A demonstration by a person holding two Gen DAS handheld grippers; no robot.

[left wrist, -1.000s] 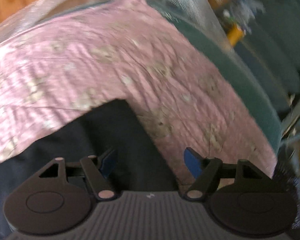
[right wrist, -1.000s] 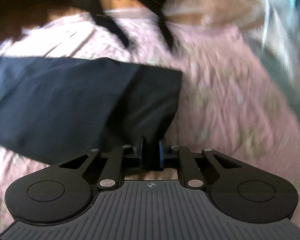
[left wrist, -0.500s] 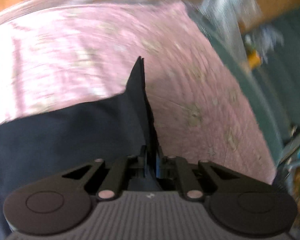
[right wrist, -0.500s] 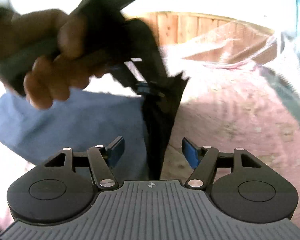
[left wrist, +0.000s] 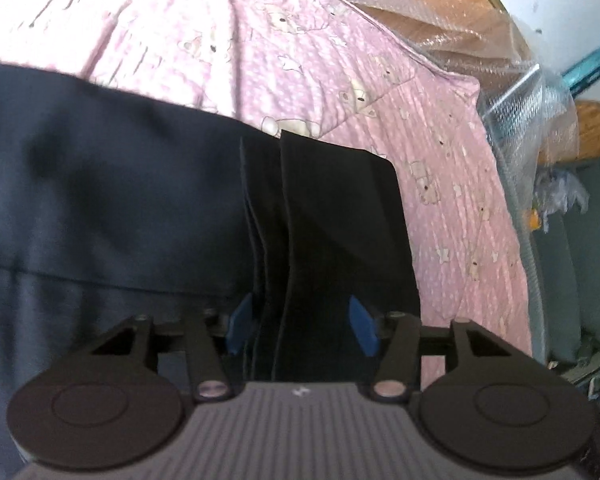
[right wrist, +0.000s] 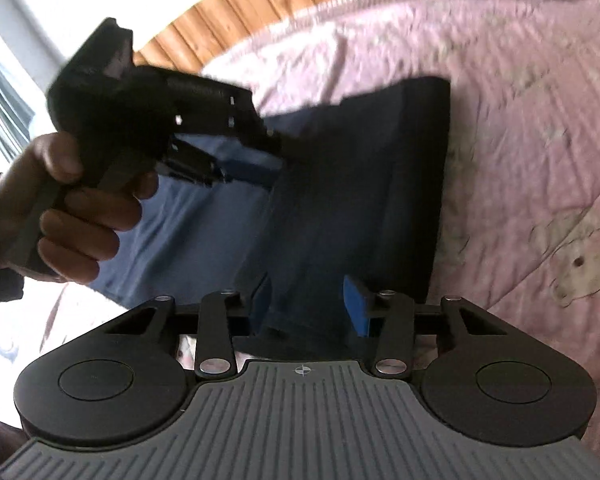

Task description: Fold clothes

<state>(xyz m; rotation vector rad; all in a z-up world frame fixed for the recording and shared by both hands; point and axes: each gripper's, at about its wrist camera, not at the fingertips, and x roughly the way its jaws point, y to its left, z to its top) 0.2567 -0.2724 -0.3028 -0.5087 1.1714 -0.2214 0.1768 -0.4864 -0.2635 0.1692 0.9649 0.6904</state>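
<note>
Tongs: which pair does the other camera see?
The left tongs: the right wrist view shows them in a hand over the dark garment; right tongs are absent from the left view.

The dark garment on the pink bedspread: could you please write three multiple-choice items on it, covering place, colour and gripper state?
1. Where does the dark garment lie?
A. on a pink bedspread with a bear print
B. on a wooden floor
C. in a basket

2. What colour are the pads on the fingers?
A. red
B. blue
C. white

3. How do the jaws of the left hand-held gripper stand?
A. shut on bare bedspread
B. out of view
C. apart, with folded cloth between them

Key: 1 A, pink bedspread surrounds it; 2 B, both pads show blue; 3 C, a gap shows beside each pad.
</note>
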